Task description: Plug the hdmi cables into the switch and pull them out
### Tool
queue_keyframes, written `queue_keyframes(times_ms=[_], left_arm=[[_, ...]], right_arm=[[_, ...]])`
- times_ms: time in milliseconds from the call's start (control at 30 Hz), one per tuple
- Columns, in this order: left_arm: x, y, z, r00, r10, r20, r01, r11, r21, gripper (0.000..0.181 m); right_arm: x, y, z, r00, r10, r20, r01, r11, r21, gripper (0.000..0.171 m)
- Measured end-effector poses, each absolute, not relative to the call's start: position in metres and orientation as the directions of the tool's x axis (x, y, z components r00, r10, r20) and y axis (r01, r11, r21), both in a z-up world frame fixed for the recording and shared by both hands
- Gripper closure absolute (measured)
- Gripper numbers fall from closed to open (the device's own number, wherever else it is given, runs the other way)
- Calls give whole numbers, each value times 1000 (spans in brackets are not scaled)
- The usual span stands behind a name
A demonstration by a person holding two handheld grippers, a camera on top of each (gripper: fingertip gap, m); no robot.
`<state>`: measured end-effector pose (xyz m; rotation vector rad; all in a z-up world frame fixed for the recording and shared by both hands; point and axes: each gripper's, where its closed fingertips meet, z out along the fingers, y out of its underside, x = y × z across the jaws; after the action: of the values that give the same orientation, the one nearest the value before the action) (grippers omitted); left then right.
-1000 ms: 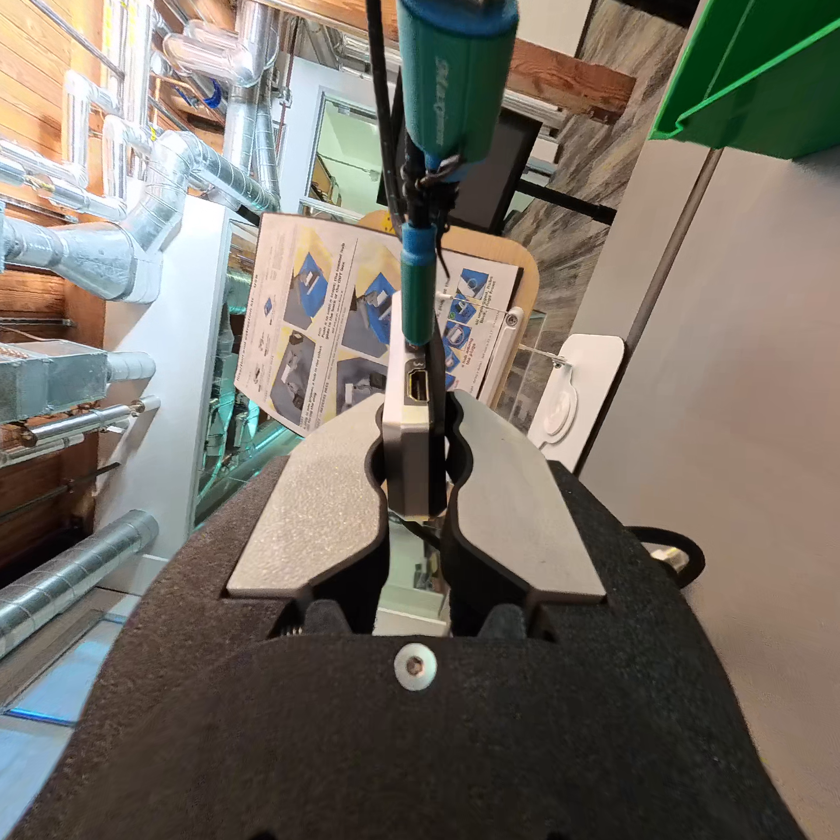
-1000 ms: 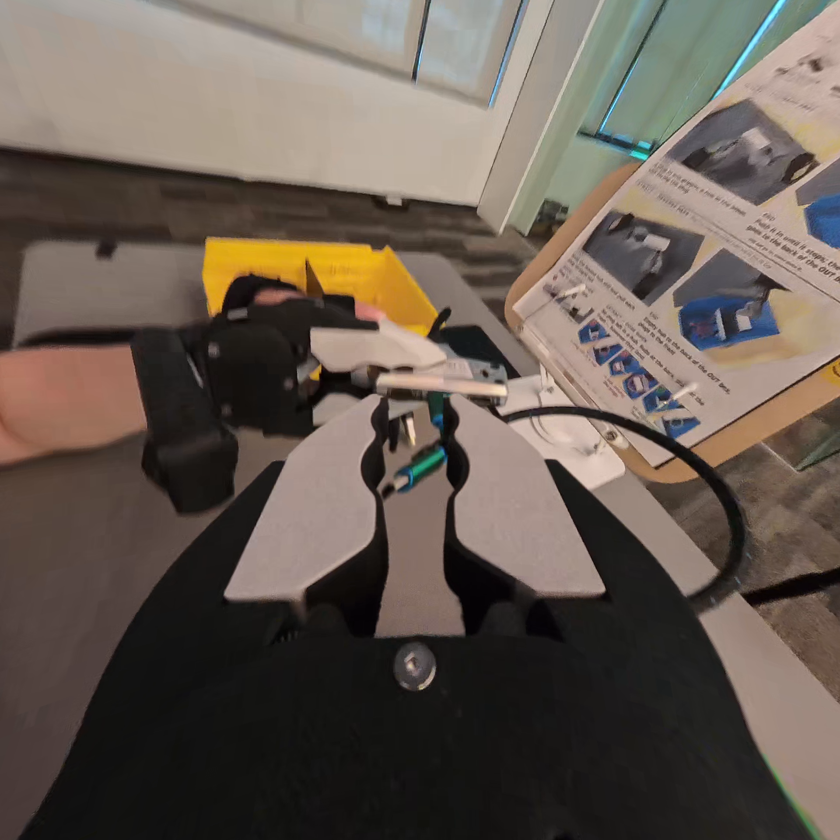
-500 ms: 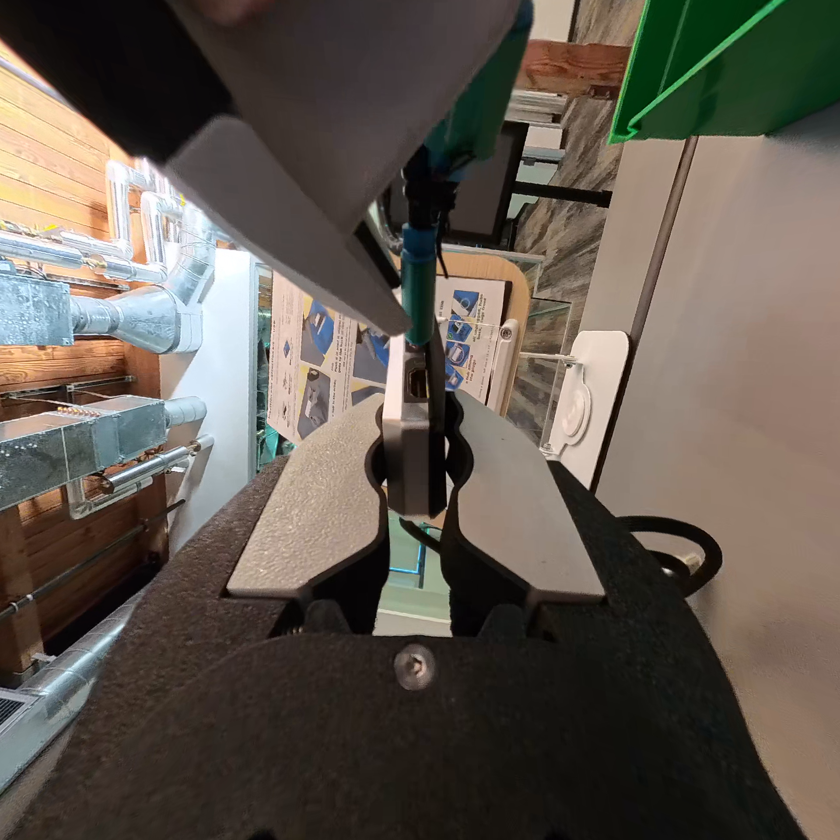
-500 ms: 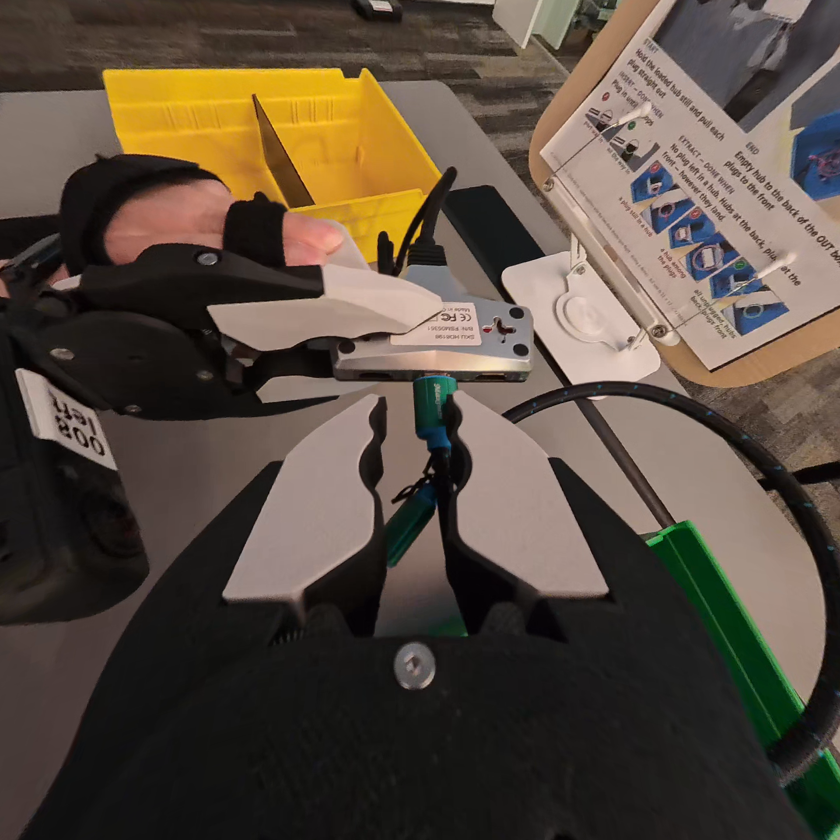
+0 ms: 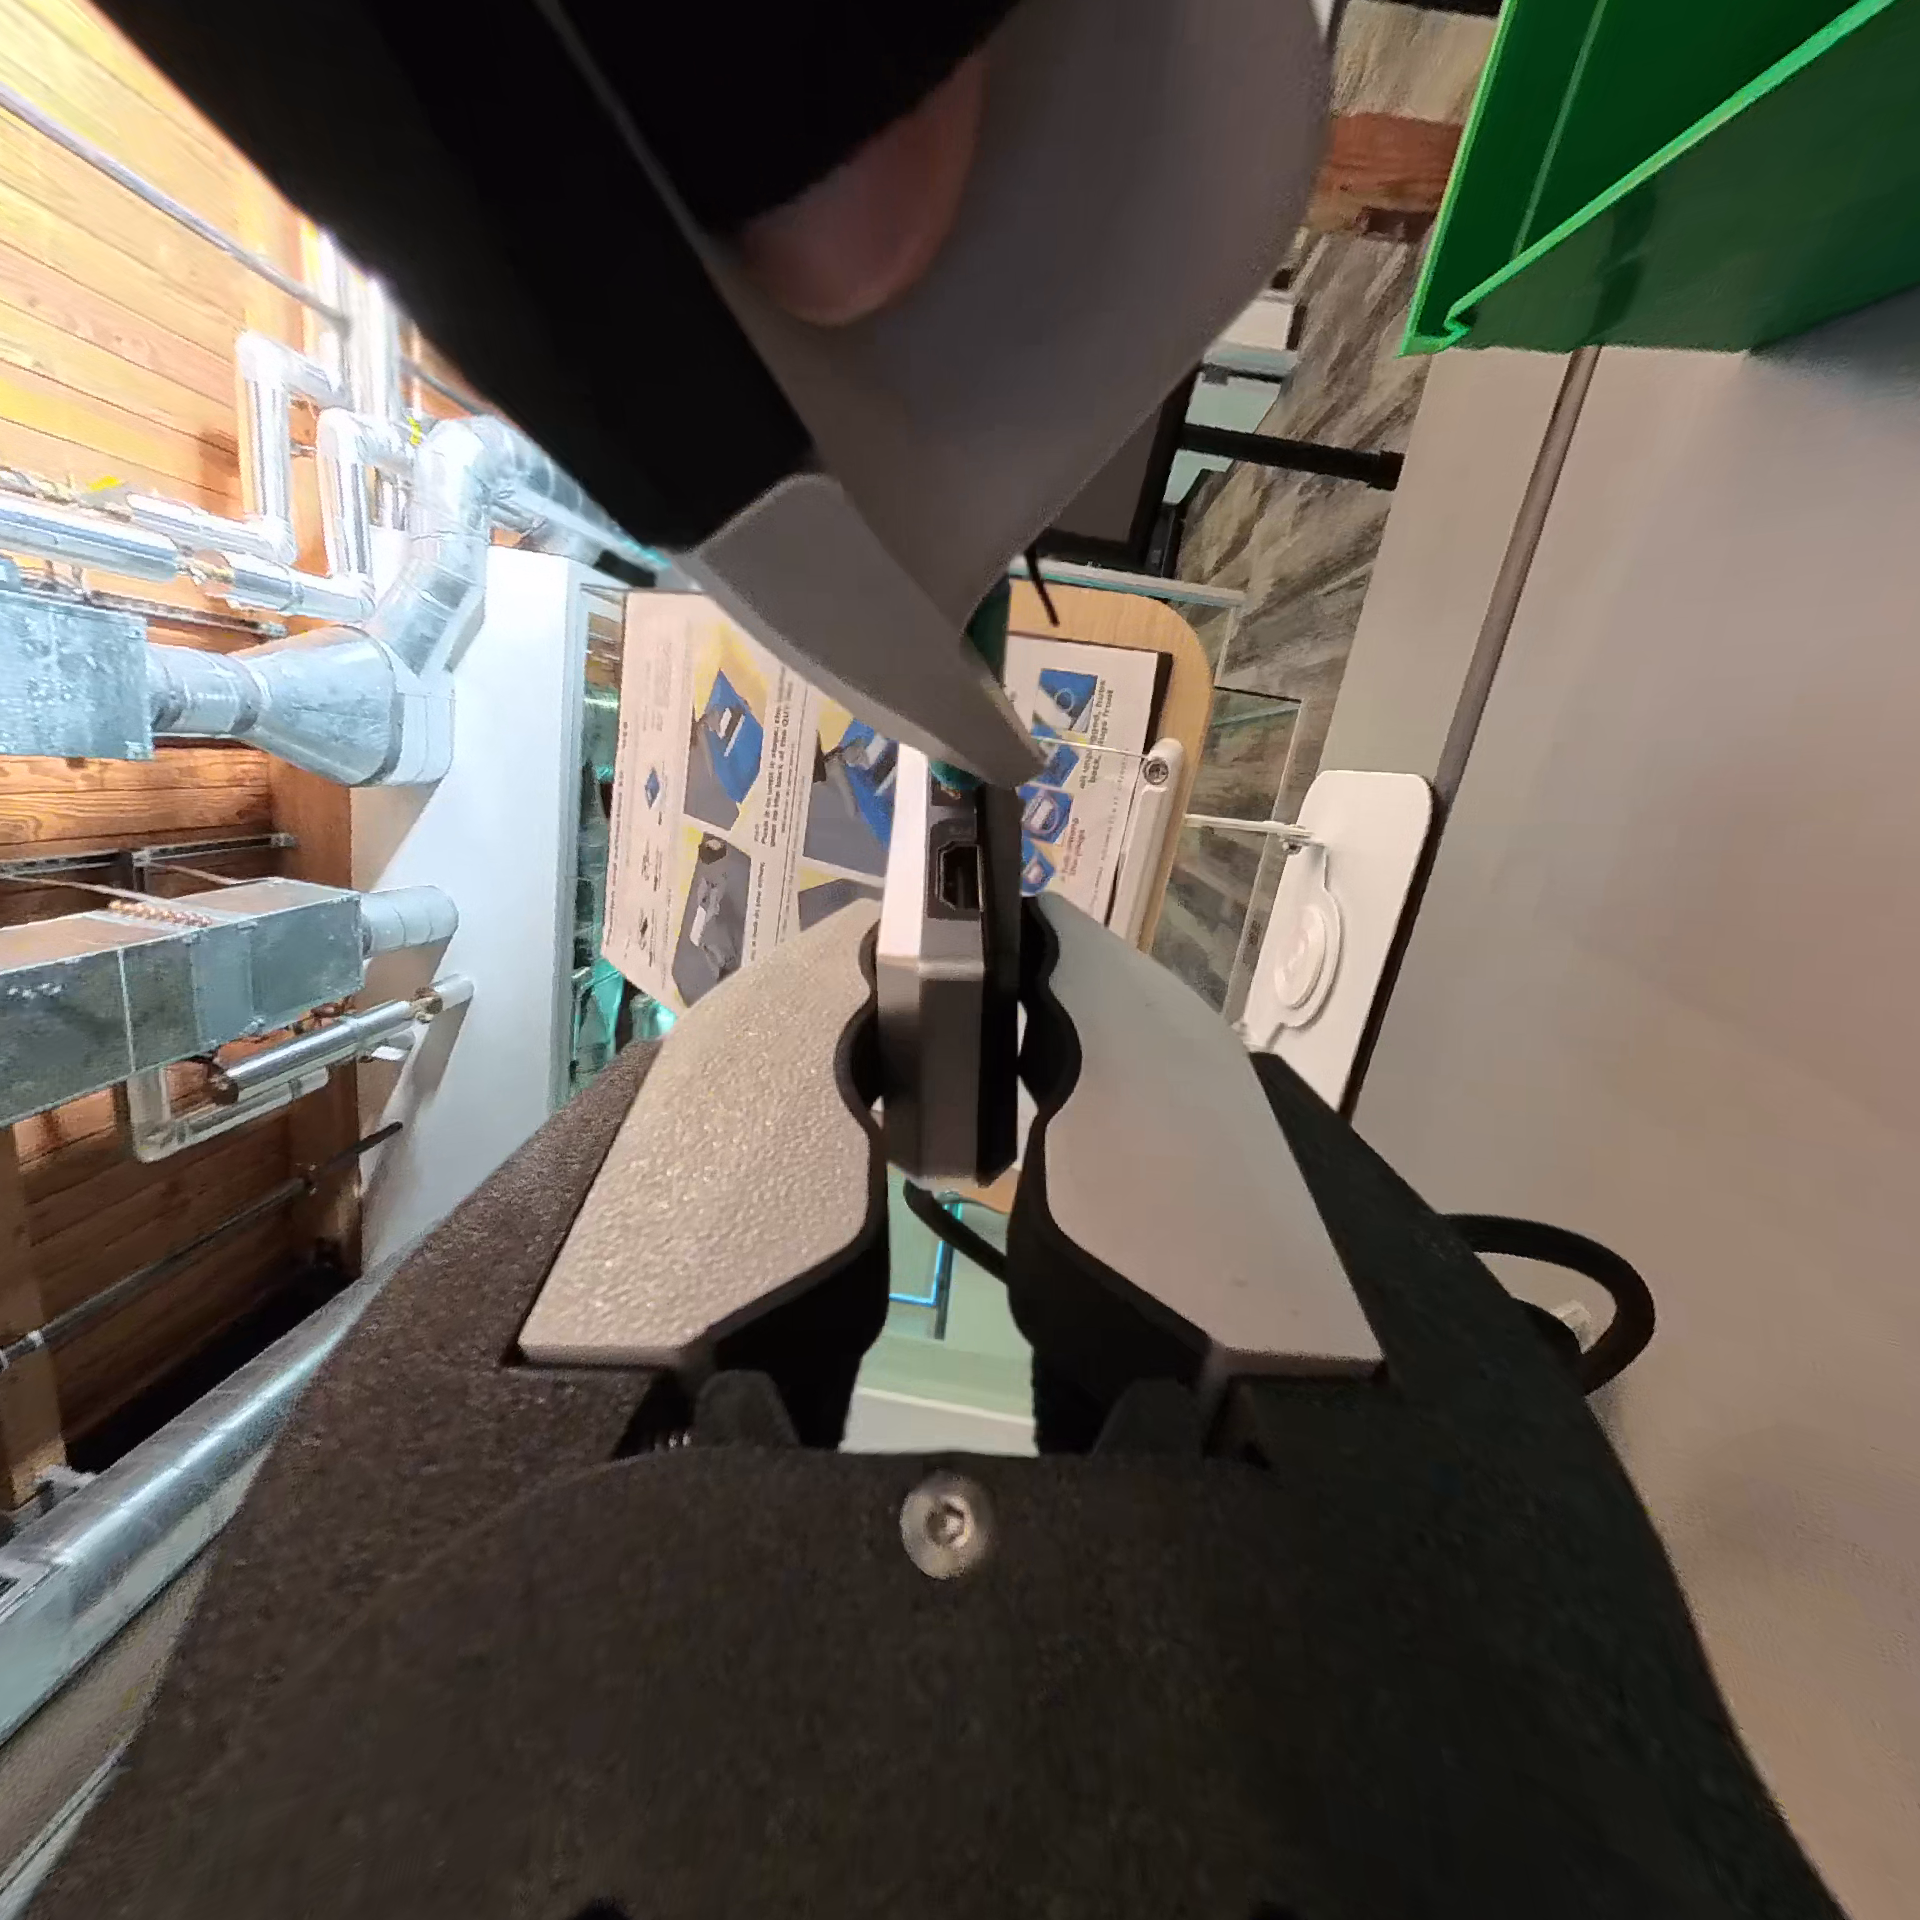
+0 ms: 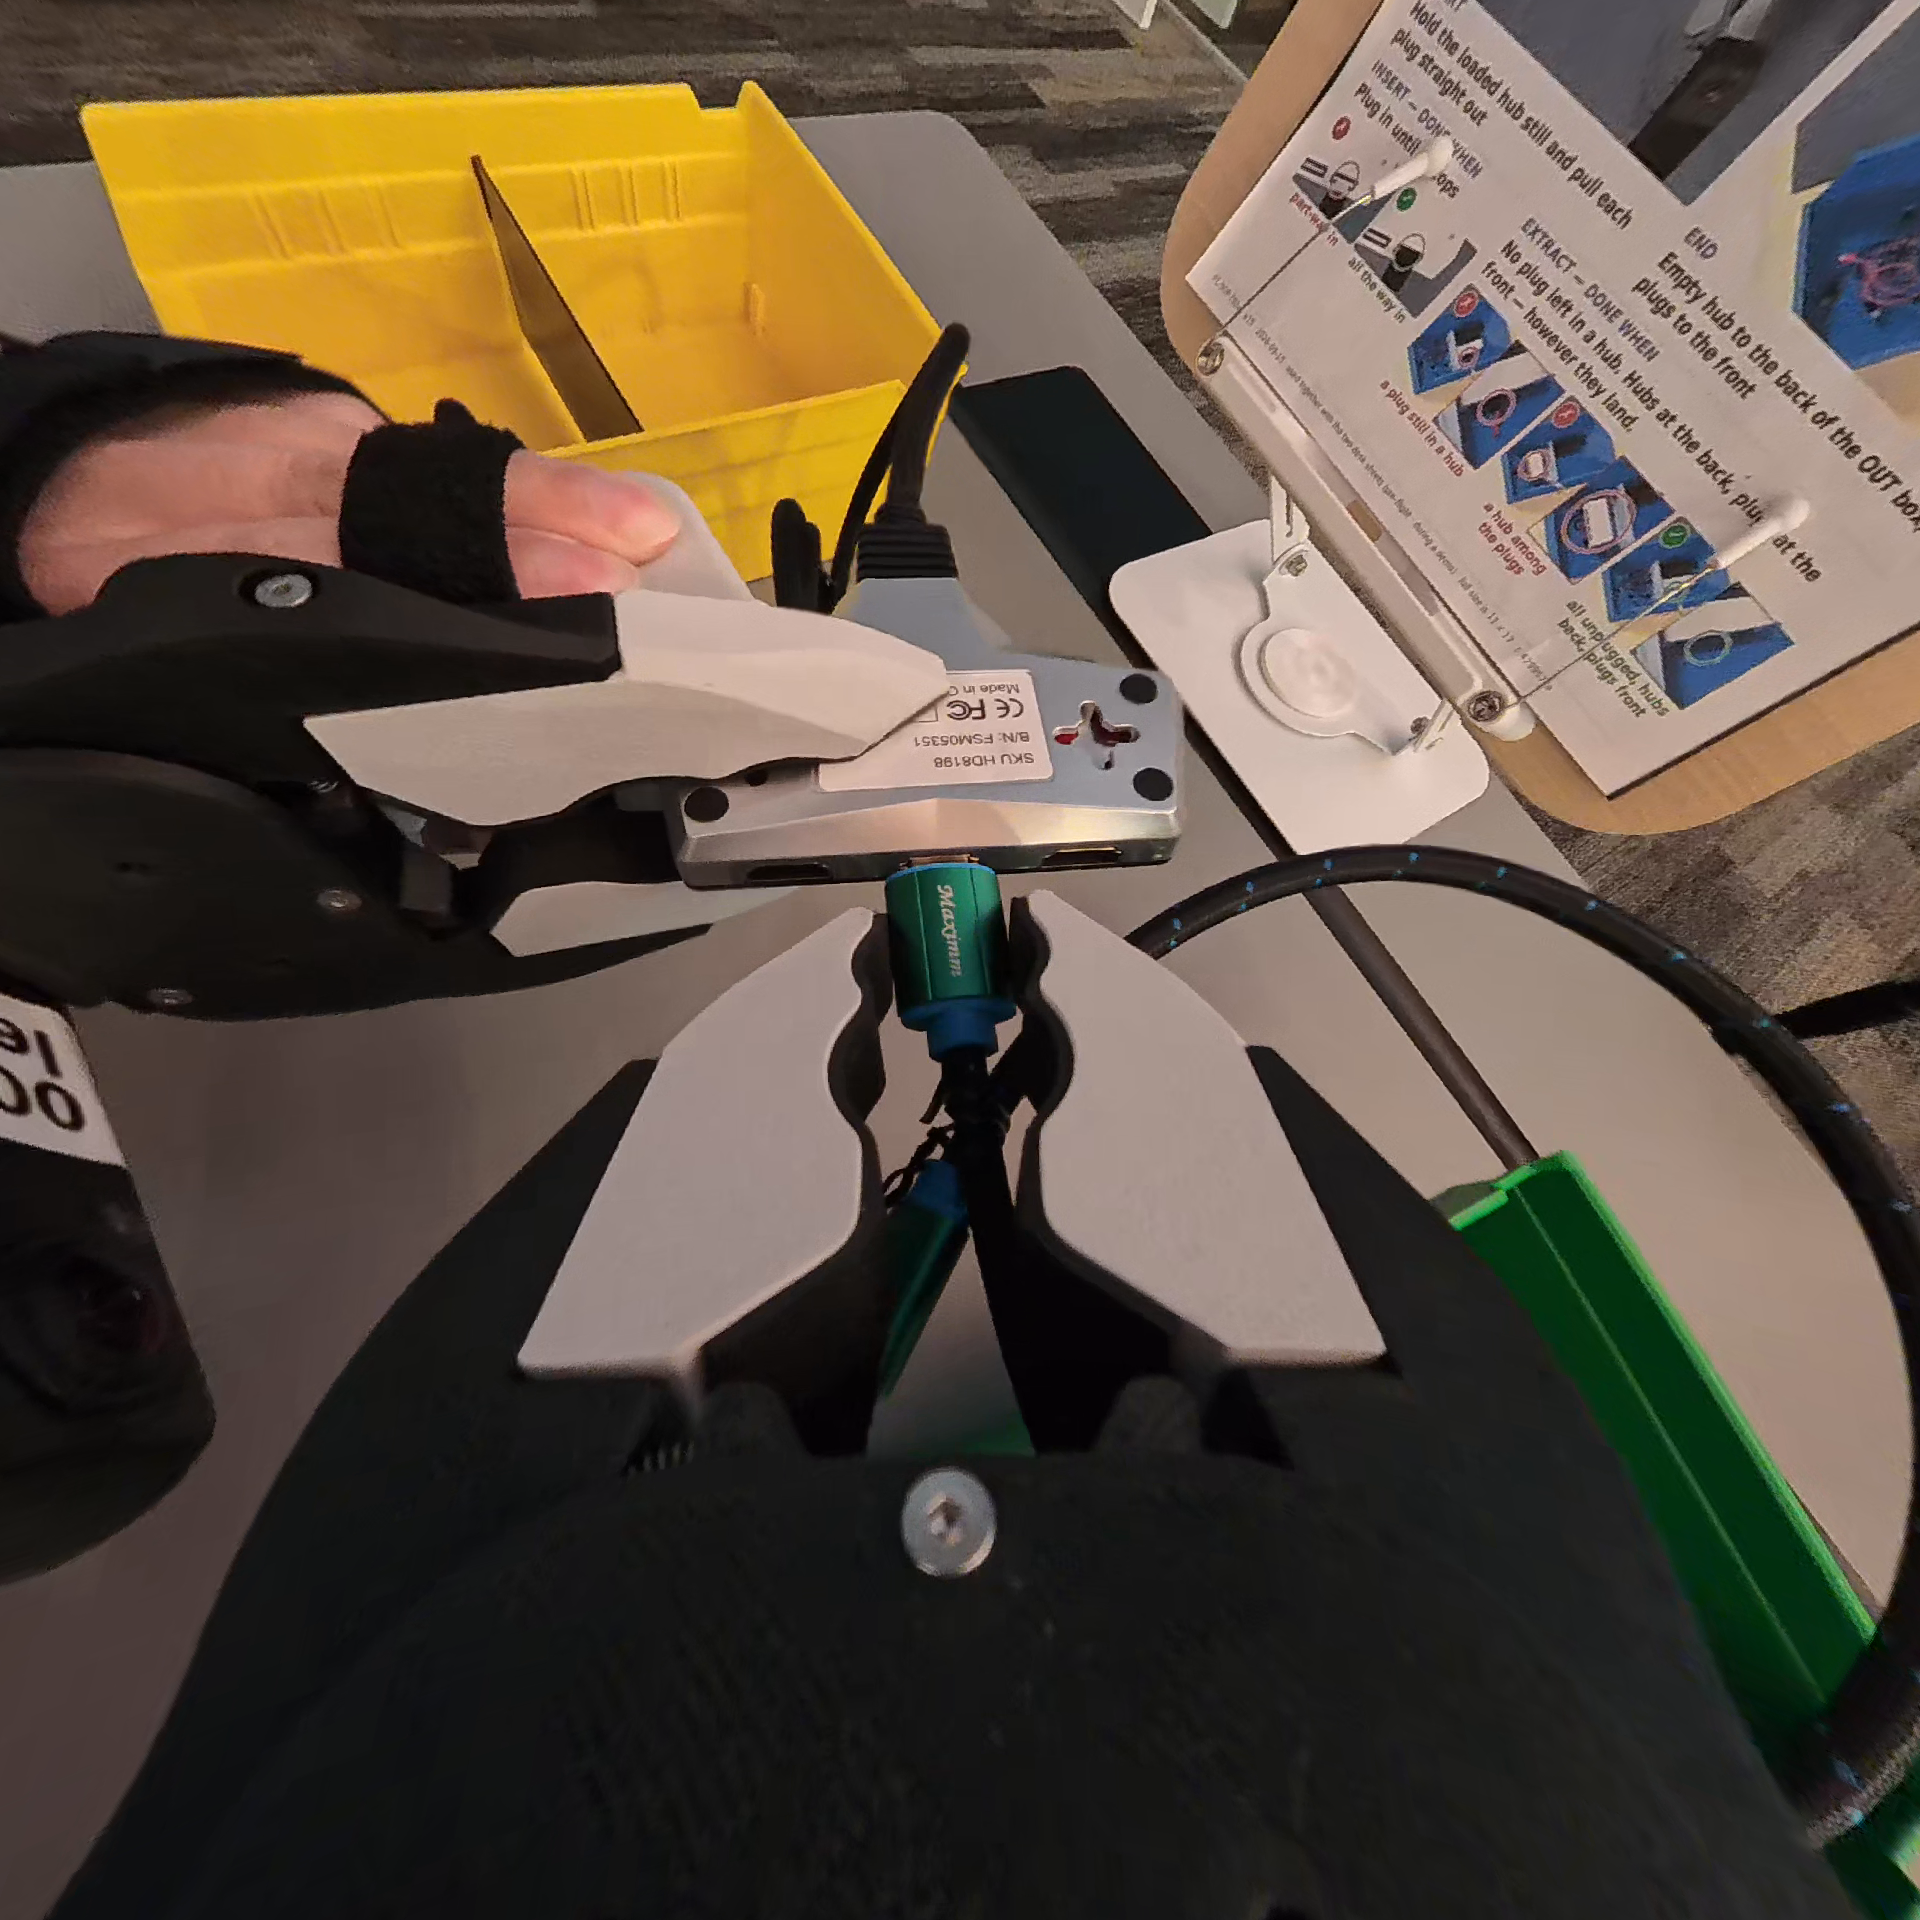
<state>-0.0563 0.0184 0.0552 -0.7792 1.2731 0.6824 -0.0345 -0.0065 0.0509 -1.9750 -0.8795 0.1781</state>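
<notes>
My left gripper [image 5: 951, 935] is shut on a flat silver HDMI switch [image 5: 930, 1039] and holds it on edge above the table. In the right wrist view the left gripper [image 6: 831, 790] holds the switch [image 6: 1101, 769] level, label side up. My right gripper [image 6: 945, 914] is shut on a teal HDMI plug [image 6: 943, 940] whose metal tip sits in the switch's middle port. The ports on either side are empty. The plug's black braided cable [image 6: 1558, 914] loops off to the right. A second teal plug [image 6: 920, 1257] hangs below my right fingers.
A yellow divided bin [image 6: 416, 239] stands behind the switch. A green bin [image 6: 1662, 1455] is at the right edge of the grey table [image 6: 1455, 1091]. An instruction board [image 6: 1558, 364] on a white stand base [image 6: 1299, 675] stands at the back right, beside a dark pad [image 6: 1070, 468]. The tips of both grippers are at nearly the same place.
My right gripper has brought the teal plug up to the switch and into its middle port. My left gripper still holds the switch and has kept it nearly still.
</notes>
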Motion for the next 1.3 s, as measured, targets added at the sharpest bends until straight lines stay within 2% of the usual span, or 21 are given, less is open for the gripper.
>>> queue_keyframes(times_ms=[233, 267, 367, 667, 1033, 1300], left_arm=[[-50, 18, 50, 135, 132, -982, -786, 617, -25, 155], [-50, 19, 48, 130, 124, -984, -788, 615, -27, 156], [-51, 24, 39, 165, -7, -986, -781, 610, -135, 159], [-51, 31, 31, 175, -85, -981, -763, 618, -190, 158], [-54, 37, 28, 190, -116, -975, -759, 612, -221, 158], [-46, 23, 35, 215, -44, -976, -697, 693, -185, 155]], right_arm=[[-34, -8, 44, 739, 630, 240, 539, -338, -772, 148], [-33, -7, 42, 738, 633, 232, 538, -346, -768, 148], [-33, -3, 36, 744, 634, 210, 531, -369, -763, 148], [-34, 1, 30, 763, 621, 181, 508, -403, -762, 148], [-40, 4, 29, 788, 553, 271, 536, -398, -745, 148], [-39, -4, 31, 784, 601, 157, 479, -424, -768, 148]])
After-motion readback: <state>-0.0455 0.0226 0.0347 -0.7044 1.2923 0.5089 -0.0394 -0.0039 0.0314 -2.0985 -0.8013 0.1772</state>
